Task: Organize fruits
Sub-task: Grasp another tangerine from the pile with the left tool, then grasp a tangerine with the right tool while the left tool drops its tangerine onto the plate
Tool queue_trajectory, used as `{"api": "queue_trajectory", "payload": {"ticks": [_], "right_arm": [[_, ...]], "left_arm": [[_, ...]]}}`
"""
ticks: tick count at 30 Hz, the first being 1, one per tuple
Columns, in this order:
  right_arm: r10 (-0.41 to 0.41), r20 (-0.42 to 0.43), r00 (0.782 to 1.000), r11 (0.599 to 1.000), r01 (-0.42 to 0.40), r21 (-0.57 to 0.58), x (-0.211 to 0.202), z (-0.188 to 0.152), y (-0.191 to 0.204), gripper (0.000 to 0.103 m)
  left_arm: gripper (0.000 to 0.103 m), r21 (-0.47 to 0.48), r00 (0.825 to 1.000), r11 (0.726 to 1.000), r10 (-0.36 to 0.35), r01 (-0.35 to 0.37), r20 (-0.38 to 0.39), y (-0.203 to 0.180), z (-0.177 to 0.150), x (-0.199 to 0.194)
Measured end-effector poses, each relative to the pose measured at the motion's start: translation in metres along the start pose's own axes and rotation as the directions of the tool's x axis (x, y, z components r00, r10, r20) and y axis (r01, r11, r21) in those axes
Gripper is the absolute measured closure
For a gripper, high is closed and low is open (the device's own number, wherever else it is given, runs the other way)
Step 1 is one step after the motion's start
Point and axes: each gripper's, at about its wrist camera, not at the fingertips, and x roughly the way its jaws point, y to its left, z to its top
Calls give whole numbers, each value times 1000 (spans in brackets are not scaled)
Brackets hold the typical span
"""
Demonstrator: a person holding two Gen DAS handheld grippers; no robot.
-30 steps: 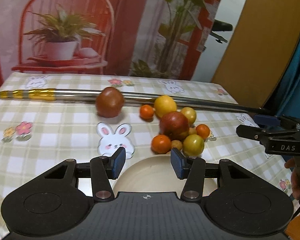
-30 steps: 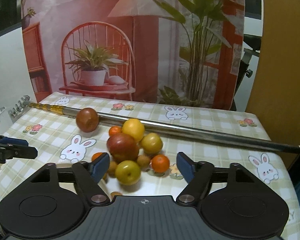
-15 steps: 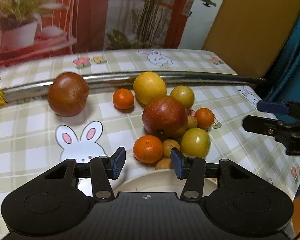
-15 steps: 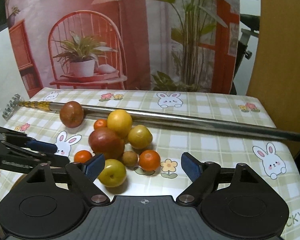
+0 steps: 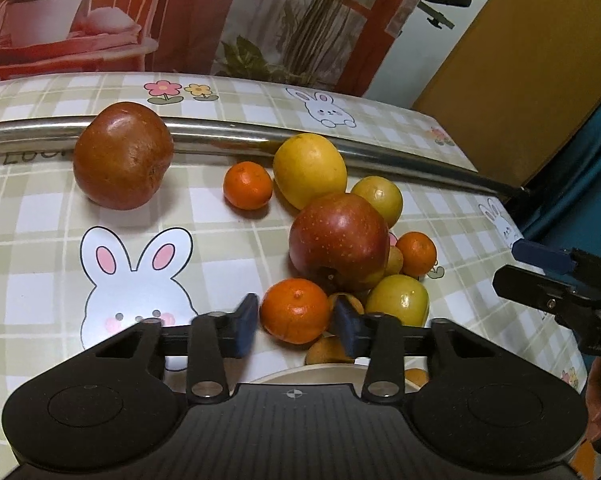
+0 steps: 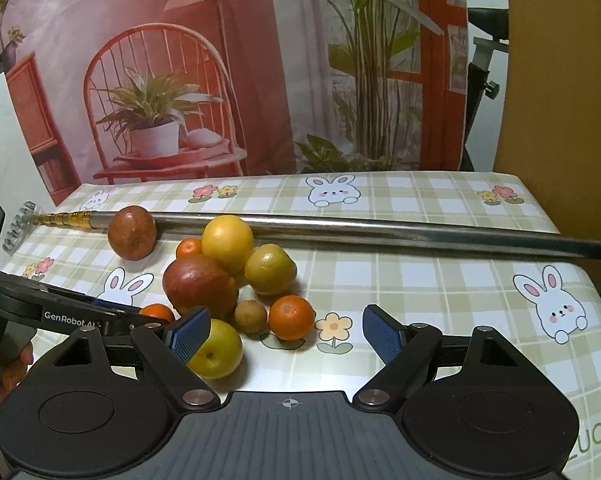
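Barely begun: left tongs closing around a mandarin beside the apple; right tongs spread, empty (fruit remains heaped on the worktop, the plate apparently unfilled).

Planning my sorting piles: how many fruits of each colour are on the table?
Red-brown fruits: 2
Yellow fruit: 1
Yellow-green fruits: 2
Orange mandarins: 3
Small tan fruits: 3
Total: 11 seen clearly; more may be hidden
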Motion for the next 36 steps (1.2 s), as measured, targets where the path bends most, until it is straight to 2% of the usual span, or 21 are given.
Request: {"api": "queue_trajectory", "payload": {"ticks": [4,11,14,20,25,28,30,36], "right_arm": [[6,-2,1000,1000,-6,1,1,0,2,22],[37,-2,999,999,-37,-20,12,-2,2,24],[79,16,997,997,-79,-14,20,-7,-4,29],[33,-2,999,999,-33,-8,40,-13,-17,44],[33,-2,999,999,-33,-25,57,-11,-18,51],[67,-6,998,997,-68,-22,66,-11,-17,54],[60,-14,998,998,-60,-28,71,-11,-14,61],[75,0,997,997,-75,-2,71,-13,-17,70]], "left_arm": [[63,-4,1000,1000,1,-1,4,4,-3,-6],[63,-27,995,997,73,-71,65,17,-10,-30],[63,-44,989,994,100,-96,105,21,-15,-45],[63,-62,980,993,112,-103,165,24,-26,-69],[63,-67,978,992,113,-103,176,24,-31,-77],[63,-50,977,994,109,-102,182,21,-35,-83],[63,-37,977,994,105,-100,187,19,-39,-87],[63,-38,979,996,92,-87,182,18,-54,-100]]}}
